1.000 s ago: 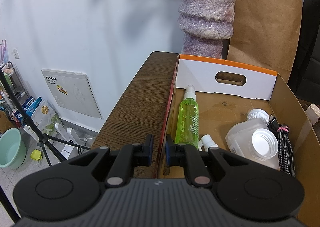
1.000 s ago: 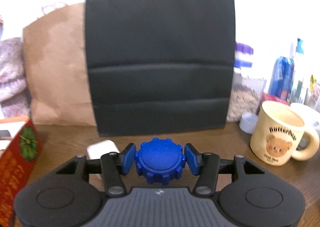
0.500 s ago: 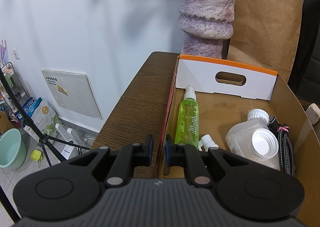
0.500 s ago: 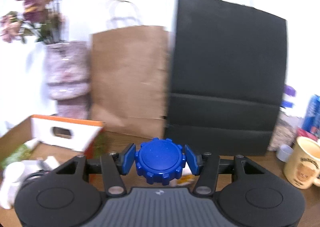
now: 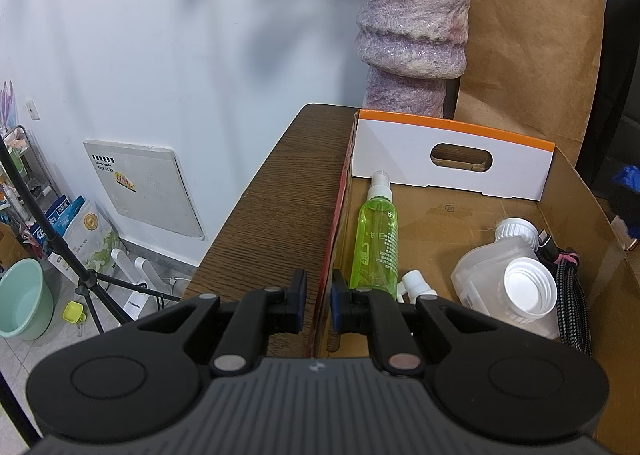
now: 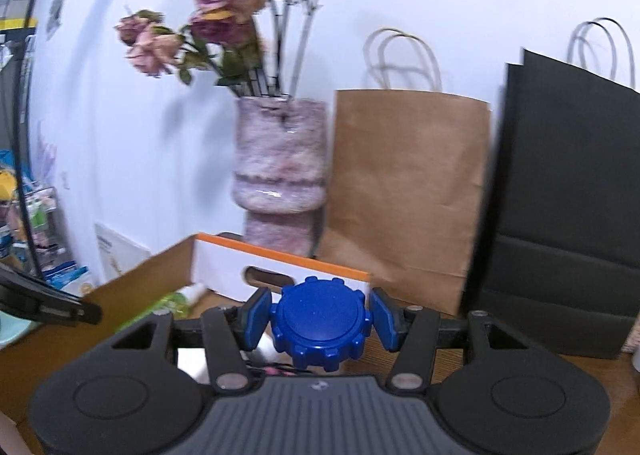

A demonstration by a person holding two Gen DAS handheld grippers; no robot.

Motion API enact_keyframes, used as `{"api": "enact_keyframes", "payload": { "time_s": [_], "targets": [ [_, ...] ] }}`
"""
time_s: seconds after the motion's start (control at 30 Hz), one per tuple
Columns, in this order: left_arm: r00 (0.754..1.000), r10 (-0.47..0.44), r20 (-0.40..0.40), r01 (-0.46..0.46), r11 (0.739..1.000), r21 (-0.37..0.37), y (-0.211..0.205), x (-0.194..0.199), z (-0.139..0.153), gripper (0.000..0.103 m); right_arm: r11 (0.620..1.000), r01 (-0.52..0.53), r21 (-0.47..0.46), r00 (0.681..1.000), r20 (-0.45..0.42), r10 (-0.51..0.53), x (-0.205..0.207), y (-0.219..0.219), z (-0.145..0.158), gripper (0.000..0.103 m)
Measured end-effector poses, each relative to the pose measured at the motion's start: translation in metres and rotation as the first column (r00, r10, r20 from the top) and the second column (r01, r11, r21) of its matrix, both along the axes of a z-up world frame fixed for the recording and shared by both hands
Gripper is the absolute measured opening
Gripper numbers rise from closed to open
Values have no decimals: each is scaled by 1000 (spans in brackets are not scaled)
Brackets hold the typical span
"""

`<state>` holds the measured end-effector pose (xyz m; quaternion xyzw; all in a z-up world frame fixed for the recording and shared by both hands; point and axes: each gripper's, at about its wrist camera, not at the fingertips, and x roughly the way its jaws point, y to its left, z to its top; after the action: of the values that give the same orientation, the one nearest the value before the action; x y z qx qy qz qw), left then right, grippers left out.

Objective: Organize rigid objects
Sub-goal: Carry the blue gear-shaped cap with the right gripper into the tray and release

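My right gripper (image 6: 320, 325) has its jaws clamped on the blue toothed cap (image 6: 320, 329), held over the near edge of the cardboard box (image 6: 140, 287). My left gripper (image 5: 319, 297) has its jaws pinched together on the box's left wall (image 5: 334, 235); the green spray bottle (image 5: 376, 237) lies just right of them.

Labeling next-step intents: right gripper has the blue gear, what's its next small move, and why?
Probably ease the right gripper forward and down over the cardboard box, then release. Its jaws clamp the blue gear, and the box below already holds the green spray bottle.
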<state>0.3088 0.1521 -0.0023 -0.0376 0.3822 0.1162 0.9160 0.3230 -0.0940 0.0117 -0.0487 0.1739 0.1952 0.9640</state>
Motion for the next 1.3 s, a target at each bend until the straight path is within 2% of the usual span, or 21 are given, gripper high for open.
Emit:
{"api": "enact_keyframes", "payload": {
  "time_s": [0.27,0.53,0.77,1.0,1.03,1.1,1.17,1.3],
  "targets": [
    [1000,0,0,0,1000,1,0,0,0,12,997,-79,-2,997,-14,79,3,24,1,53],
    [1000,-1,2,1,1000,2,1,0,0,12,987,-153,-41,987,-51,151,4,48,0,53],
    [1000,-3,7,3,1000,9,-2,0,1,12,980,-176,-89,981,-99,167,8,55,-7,53],
    [1000,-4,6,4,1000,8,-2,0,1,12,979,-177,-101,981,-96,167,5,55,-9,53],
    [1000,-4,7,4,1000,8,-2,0,1,12,979,-177,-105,981,-96,168,4,55,-10,57],
    [1000,-4,6,4,1000,8,-2,0,1,12,978,-171,-117,983,-85,162,3,57,-9,94],
    [1000,-3,7,3,1000,8,-2,0,1,12,978,-172,-117,985,-54,166,-2,56,-7,101],
    [1000,-3,7,3,1000,8,-2,0,1,12,976,-163,-141,986,-50,158,-3,58,-8,102]
  ]
}}
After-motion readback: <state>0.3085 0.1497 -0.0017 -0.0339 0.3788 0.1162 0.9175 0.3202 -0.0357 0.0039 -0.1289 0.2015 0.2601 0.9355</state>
